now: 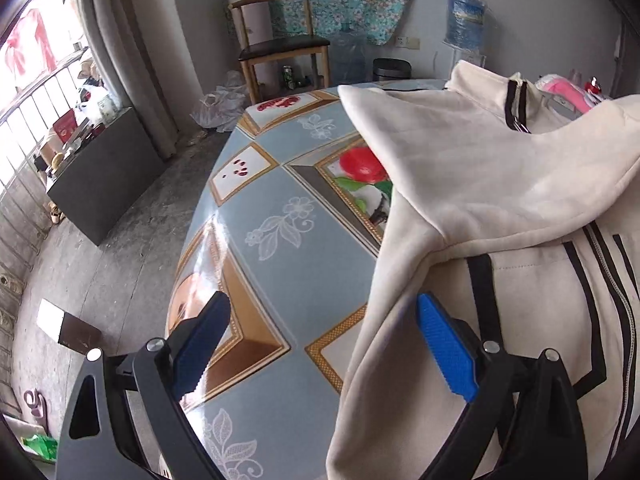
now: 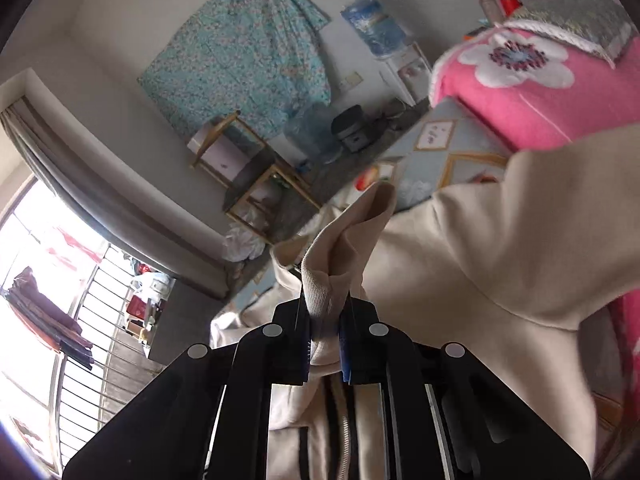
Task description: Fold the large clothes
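A cream zip jacket (image 1: 500, 208) with black stripes lies on the patterned table (image 1: 280, 216), one sleeve folded across its chest. My left gripper (image 1: 320, 320) is open and empty at the jacket's left edge, its right blue pad (image 1: 444, 344) over the cloth, the left pad over the table. In the right wrist view my right gripper (image 2: 325, 344) is shut on the ribbed cuff (image 2: 328, 292) of the jacket's sleeve (image 2: 480, 240) and holds it lifted above the jacket body (image 2: 320, 420).
A folded pink blanket (image 2: 532, 92) lies on the far side of the table. A wooden chair (image 1: 280, 44), water bottles (image 1: 466, 20), a bin (image 1: 390, 69) and a dark cabinet (image 1: 100, 176) stand on the floor to the left and beyond.
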